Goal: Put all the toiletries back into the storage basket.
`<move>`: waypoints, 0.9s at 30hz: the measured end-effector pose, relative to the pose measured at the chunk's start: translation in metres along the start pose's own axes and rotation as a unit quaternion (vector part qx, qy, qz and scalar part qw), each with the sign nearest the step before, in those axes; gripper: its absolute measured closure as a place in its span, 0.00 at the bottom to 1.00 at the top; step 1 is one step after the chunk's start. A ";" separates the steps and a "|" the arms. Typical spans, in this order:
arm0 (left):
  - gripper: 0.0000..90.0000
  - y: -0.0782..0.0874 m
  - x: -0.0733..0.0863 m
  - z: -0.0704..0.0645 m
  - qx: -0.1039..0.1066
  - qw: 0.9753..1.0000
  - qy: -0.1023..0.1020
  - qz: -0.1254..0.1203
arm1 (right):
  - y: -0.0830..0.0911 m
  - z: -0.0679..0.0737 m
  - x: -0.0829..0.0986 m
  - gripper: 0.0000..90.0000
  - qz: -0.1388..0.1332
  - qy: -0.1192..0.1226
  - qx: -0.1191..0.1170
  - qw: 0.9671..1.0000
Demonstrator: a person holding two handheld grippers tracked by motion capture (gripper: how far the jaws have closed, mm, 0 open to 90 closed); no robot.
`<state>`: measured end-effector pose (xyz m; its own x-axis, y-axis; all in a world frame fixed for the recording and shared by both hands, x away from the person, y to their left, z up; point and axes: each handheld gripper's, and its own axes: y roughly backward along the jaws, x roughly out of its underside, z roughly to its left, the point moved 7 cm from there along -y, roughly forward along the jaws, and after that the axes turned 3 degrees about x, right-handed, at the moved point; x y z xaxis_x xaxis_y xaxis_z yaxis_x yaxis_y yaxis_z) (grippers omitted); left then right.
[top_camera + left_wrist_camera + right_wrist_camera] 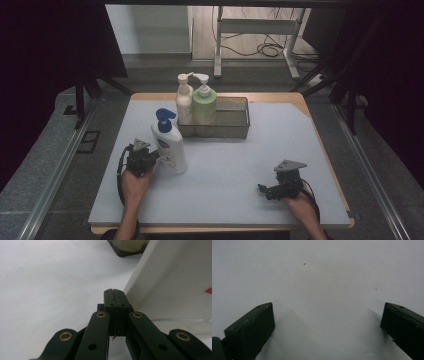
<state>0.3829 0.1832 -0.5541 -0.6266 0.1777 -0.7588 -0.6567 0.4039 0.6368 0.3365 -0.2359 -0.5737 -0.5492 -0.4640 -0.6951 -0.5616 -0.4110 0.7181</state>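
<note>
A white lotion bottle (170, 145) with a blue pump stands upright on the pale mat (225, 165), left of centre. My left gripper (150, 159) sits just to its left, jaws pressed together with nothing between them. In the left gripper view the shut tips (113, 298) rest beside the bottle's white wall (175, 282). My right gripper (265, 191) lies low at the front right, wide open over bare mat. Its two pads (254, 327) stand far apart in the right gripper view, with nothing between them.
A dark mesh basket (232, 120) at the back centre holds a cream pump bottle (184, 100) and a green pump bottle (205, 105) at its left end. The wooden table edge (220, 229) runs along the front. A desk frame (255, 30) stands on the floor beyond.
</note>
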 end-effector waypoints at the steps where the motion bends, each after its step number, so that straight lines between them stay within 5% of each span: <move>1: 0.99 -0.001 0.000 -0.001 0.002 1.000 -0.002 0.000 | 0.000 0.000 0.000 0.00 0.000 0.000 0.000 1.000; 27: 0.99 -0.012 -0.002 -0.042 0.062 0.997 -0.033 0.007 | 0.000 0.000 0.000 0.00 0.000 0.000 0.000 1.000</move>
<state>0.3741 0.1407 -0.5546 -0.6041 0.2410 -0.7596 -0.5880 0.5085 0.6290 0.3364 -0.2358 -0.5737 -0.5494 -0.4636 -0.6952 -0.5615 -0.4113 0.7180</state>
